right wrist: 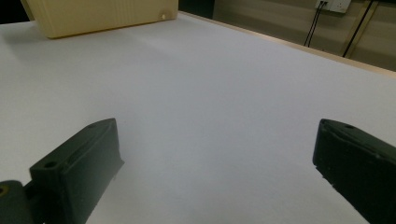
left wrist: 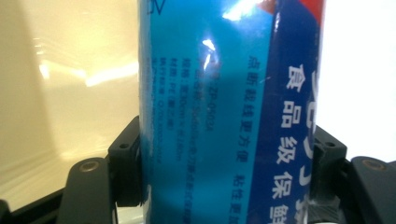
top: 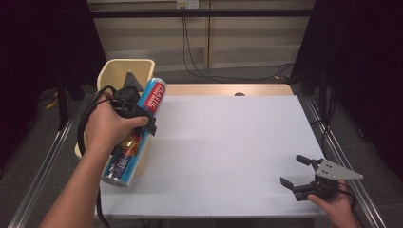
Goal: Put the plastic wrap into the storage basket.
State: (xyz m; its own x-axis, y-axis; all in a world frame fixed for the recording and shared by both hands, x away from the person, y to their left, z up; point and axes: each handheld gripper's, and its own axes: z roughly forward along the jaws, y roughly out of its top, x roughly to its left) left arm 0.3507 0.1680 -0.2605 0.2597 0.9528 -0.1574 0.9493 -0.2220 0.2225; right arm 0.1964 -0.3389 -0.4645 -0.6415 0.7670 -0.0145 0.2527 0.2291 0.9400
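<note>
A long blue tube (top: pixel 135 133) with a red-and-white end and a metal base hangs tilted above the table's left edge, in front of a cream bin (top: pixel 124 72). My left gripper (top: pixel 138 111) is shut on its middle. In the left gripper view both black jaws press the sides of the blue tube (left wrist: pixel 215 112), which bears Chinese print, with the cream bin (left wrist: pixel 65 84) wall behind. My right gripper (top: pixel 297 173) rests open near the table's front right corner, and the right gripper view has bare white table between my right gripper's (right wrist: pixel 215 163) jaws.
The white table (top: pixel 228 142) spreads between both hands. The cream bin (right wrist: pixel 98 16) stands at the far left corner. A wooden strip (top: pixel 228 89) runs along the table's far edge. Metal rails border both sides, and cables hang down the back wall.
</note>
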